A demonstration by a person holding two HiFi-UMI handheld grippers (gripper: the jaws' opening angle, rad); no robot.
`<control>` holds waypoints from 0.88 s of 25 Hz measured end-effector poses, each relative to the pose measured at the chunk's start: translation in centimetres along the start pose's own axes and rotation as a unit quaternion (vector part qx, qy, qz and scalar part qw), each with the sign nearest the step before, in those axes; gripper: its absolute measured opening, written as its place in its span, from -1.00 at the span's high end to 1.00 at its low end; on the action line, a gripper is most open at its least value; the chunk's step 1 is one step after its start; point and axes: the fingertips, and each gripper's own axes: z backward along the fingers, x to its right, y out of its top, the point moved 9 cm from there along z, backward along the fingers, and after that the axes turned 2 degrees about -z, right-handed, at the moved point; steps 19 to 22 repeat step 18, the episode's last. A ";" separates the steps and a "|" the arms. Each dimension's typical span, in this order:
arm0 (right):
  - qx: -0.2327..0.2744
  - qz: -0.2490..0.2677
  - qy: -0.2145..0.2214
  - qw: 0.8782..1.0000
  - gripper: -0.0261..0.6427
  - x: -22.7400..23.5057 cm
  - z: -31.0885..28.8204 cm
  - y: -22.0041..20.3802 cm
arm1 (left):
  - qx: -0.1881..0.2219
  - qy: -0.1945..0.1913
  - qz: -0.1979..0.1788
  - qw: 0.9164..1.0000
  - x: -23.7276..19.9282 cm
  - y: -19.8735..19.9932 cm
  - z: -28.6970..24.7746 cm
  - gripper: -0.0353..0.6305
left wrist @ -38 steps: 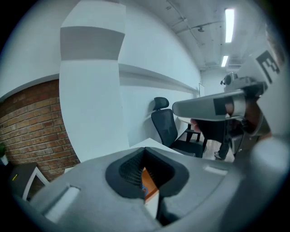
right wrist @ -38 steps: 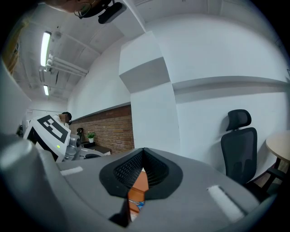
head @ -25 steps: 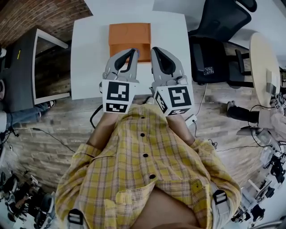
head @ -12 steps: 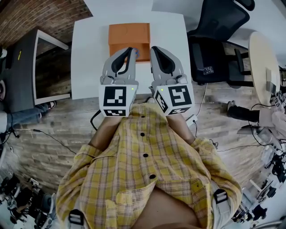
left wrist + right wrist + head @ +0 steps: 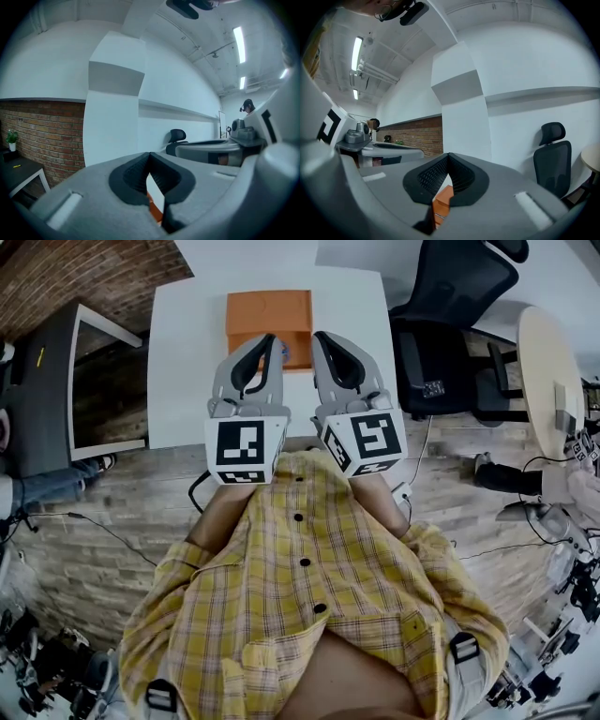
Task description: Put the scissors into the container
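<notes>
An orange container (image 5: pixel 269 313) sits on the white table (image 5: pixel 187 352), at its middle toward the far side. My left gripper (image 5: pixel 272 337) and right gripper (image 5: pixel 319 336) hover side by side over the table's near half, tips at the container's near edge. Both are shut with nothing held. A small bluish thing (image 5: pixel 286 352), perhaps the scissors, shows between them, mostly hidden. In the left gripper view the jaws of the left gripper (image 5: pixel 150 157) meet at the tip, and a strip of the orange container (image 5: pixel 154 211) shows below. The right gripper (image 5: pixel 448 157) likewise frames the orange container (image 5: pixel 443 199).
A black office chair (image 5: pixel 459 296) stands right of the table, with a round pale table (image 5: pixel 553 371) further right. A dark desk (image 5: pixel 37 381) stands at the left by a brick wall. Cables (image 5: pixel 94 521) lie on the wooden floor.
Both grippers have edged slightly forward toward the container. Both stay shut.
</notes>
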 end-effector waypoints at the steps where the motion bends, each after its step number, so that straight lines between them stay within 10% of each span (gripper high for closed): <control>1: 0.000 0.000 0.001 1.000 0.91 -0.1 0.0 0.0 | 0.001 0.001 0.000 1.000 0.0 0.0 0.1 0.88; 22: 0.003 -0.005 0.008 1.000 0.91 -0.5 0.1 0.0 | 0.007 0.003 0.001 1.000 0.0 0.1 1.0 0.88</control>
